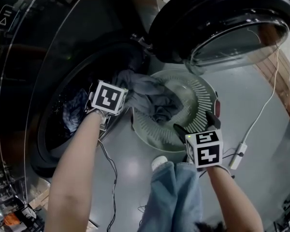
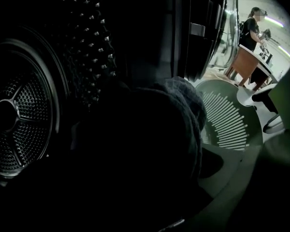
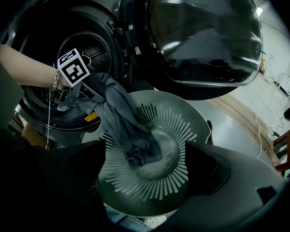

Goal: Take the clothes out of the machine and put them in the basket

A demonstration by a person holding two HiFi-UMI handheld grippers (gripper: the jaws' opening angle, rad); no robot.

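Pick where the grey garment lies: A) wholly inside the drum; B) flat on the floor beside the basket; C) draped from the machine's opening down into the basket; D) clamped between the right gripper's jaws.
C: the grey garment hangs from the drum opening, its lower end bunched inside the basket.

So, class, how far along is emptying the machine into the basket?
Done: door open, grey garment draped from drum mouth into basket. In hand: nothing gripped; left gripper and right gripper both open. Left: bluish clothes inside the drum.
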